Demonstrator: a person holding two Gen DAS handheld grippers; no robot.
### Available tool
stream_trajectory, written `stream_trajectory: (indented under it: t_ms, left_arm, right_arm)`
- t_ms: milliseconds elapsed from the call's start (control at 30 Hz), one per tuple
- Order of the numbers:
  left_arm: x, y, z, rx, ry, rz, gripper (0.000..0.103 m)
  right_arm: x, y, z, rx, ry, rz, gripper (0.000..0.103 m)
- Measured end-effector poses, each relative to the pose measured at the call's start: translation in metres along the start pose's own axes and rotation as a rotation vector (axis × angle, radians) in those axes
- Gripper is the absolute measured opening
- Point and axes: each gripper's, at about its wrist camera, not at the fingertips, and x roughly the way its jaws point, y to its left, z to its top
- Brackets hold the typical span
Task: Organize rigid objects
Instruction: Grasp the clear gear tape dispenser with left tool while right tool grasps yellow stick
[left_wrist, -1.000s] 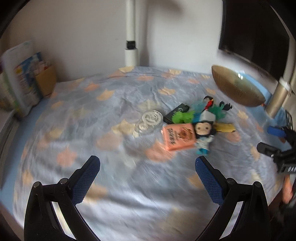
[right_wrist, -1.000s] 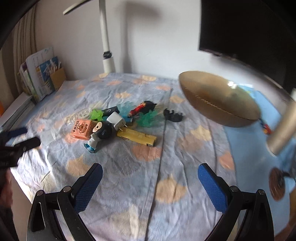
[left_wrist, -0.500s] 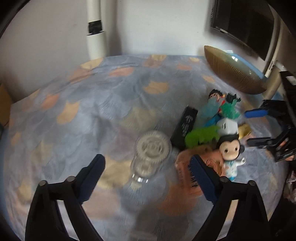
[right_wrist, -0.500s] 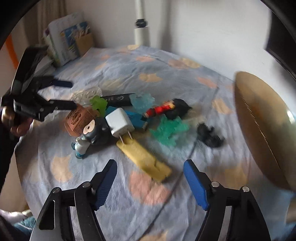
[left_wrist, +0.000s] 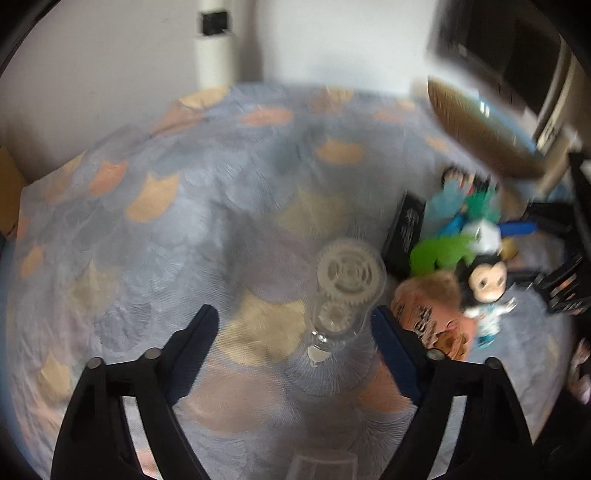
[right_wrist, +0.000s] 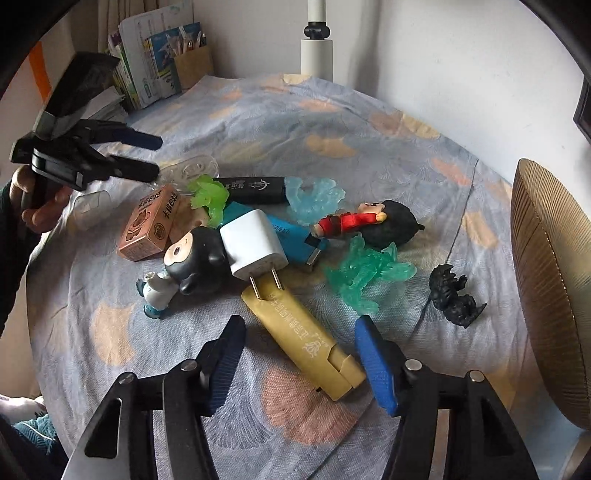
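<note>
now the right hand-held gripper (right_wrist: 299, 354), jaws narrowing but not yet pinching, straddles the yellow box (right_wrist: 303, 336) lying just under the white charger (right_wrist: 255, 243), whose prongs rest on it, so a lift could drag the charger along.

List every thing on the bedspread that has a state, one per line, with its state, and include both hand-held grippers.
Left hand-held gripper: open, jaws just closing, astride the clear gear case, not pressing it.
Right hand-held gripper: open, jaws just closing, astride the yellow box, no contact.
Clear gear case: lying flat.
Yellow box: lying flat, flap end towards the camera.
White charger: unplugged, prongs resting on the yellow box.
Black-headed figure: toppled on its side.
Orange box: lying closed.
</note>
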Motion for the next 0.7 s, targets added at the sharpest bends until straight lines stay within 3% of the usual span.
stream_trajectory:
  t_ms: [200,267,300,400,467,567,700]
  left_arm:
    - [0.002,-0.030,0.012,0.063,0.001,-0.015,0.077]
    - [0.003,-0.035,0.020,0.061,0.009,-0.030,0.060]
    - [0.005,-0.036,0.023,0.059,0.009,-0.016,0.045]
    - [0.010,-0.037,0.029,0.047,-0.002,0.004,0.044]
    - [0.003,-0.027,0.028,-0.023,-0.042,0.002,0.044]
    - [-0.036,-0.009,0.021,-0.113,-0.162,-0.046,0.044]
    - [-0.091,-0.015,0.004,-0.147,-0.257,-0.022,0.044]
  right_arm:
    - [-0.004,0.009,-0.003,-0.004,-0.017,-0.006,0.041]
    - [-0.005,0.012,-0.003,0.001,-0.018,-0.004,0.035]
    - [-0.005,0.014,-0.003,-0.001,-0.019,-0.003,0.030]
    - [-0.006,0.021,-0.002,0.002,-0.014,-0.016,0.029]
    - [-0.010,0.020,-0.004,0.028,-0.014,-0.012,0.029]
    - [-0.020,0.015,-0.007,0.073,-0.018,-0.008,0.026]
    - [-0.044,0.006,-0.016,0.123,-0.036,-0.005,0.023]
